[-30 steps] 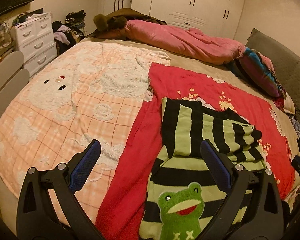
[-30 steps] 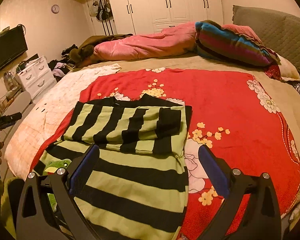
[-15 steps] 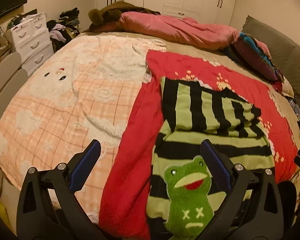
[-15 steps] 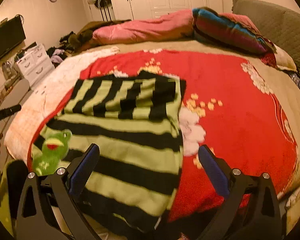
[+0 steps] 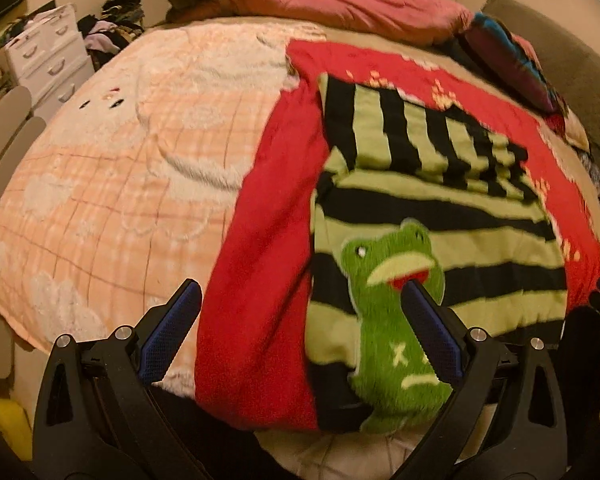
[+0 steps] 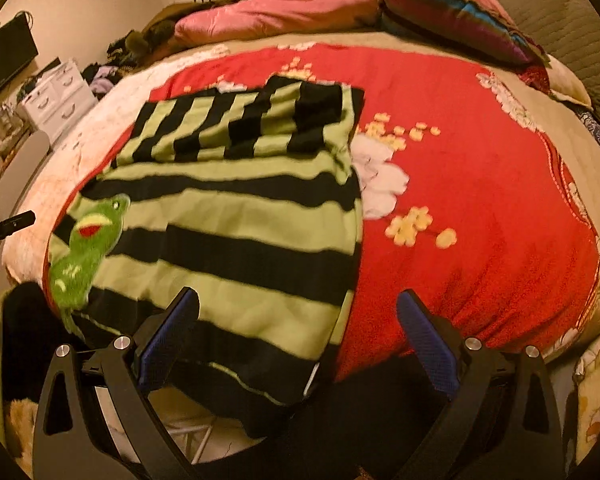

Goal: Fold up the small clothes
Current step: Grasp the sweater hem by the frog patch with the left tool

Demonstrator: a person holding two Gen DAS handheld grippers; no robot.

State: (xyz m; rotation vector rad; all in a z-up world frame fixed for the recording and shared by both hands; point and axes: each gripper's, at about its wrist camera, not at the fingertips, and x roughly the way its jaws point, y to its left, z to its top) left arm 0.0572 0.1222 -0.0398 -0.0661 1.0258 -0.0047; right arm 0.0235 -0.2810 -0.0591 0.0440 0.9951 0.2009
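A green-and-black striped sweater (image 5: 440, 240) with a fuzzy green frog patch (image 5: 396, 308) lies on the red blanket (image 5: 260, 264); its sleeves are folded across the upper part. Its hem hangs over the bed's near edge. My left gripper (image 5: 300, 300) is open and empty, held above the near edge, its right finger in front of the frog. In the right wrist view the sweater (image 6: 236, 216) lies left of centre with the frog (image 6: 88, 248) at its left. My right gripper (image 6: 300, 312) is open and empty above the sweater's lower right corner.
A pink checked fleece blanket (image 5: 112, 184) covers the bed's left half. A pink duvet (image 5: 340, 12) and a striped pillow (image 6: 456, 20) lie at the far end. White drawers (image 5: 44, 60) and a clothes pile stand left of the bed. A grey headboard (image 6: 560, 32) is on the right.
Both grippers have pulled back toward the bed's near edge and risen, so more of the sweater, the frog patch and the hanging hem show. Both stay open.
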